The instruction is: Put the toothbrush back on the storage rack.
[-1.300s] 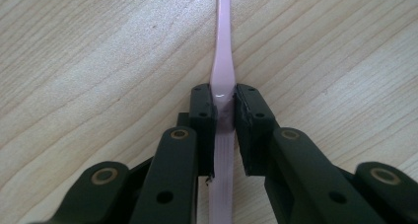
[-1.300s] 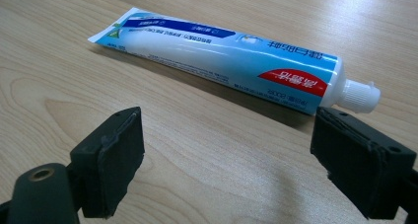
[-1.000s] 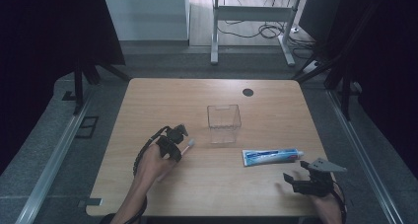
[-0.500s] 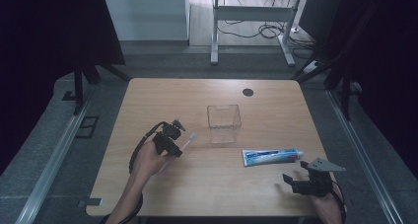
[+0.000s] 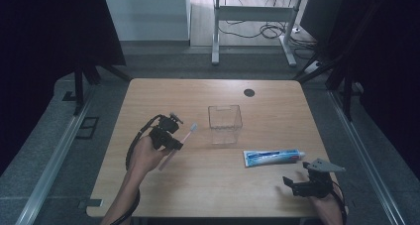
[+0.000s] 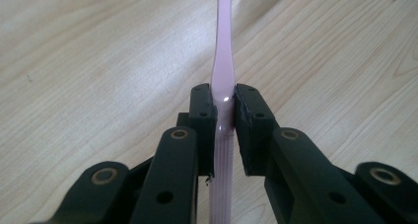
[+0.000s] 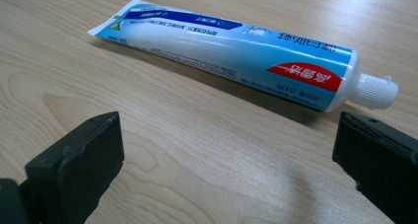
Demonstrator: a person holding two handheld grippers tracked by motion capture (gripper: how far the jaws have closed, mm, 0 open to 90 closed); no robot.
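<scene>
On the left half of the table [image 5: 277,106], the left gripper [image 5: 171,141] had its jaws pinched tight on a pink toothbrush [image 5: 179,144], clamped around the handle with the white bristle head pointing toward the clear container [image 5: 225,124]. From the left gripper view the toothbrush [image 6: 223,76] ran straight up between the black pads [image 6: 203,120], a slim, glossy, translucent plastic stem with a ribbed section below the grip. That smooth surface looked slippery, so the sensible play was to keep the squeeze firm, tip the head up, and bring it over the open rim before lowering, handle kept clear of the thin walls. The container was a square, see-through box standing upright near the table's middle, light enough, I judged, to skid if nudged.

Over at the near right edge, the right gripper [image 5: 303,184] sat with its jaws spread wide, holding nothing. Just beyond it lay the toothpaste tube [image 7: 231,56], flat on pale wood-grain laminate, soft-sided, blue and white with a ridged white cap [image 7: 377,92].
</scene>
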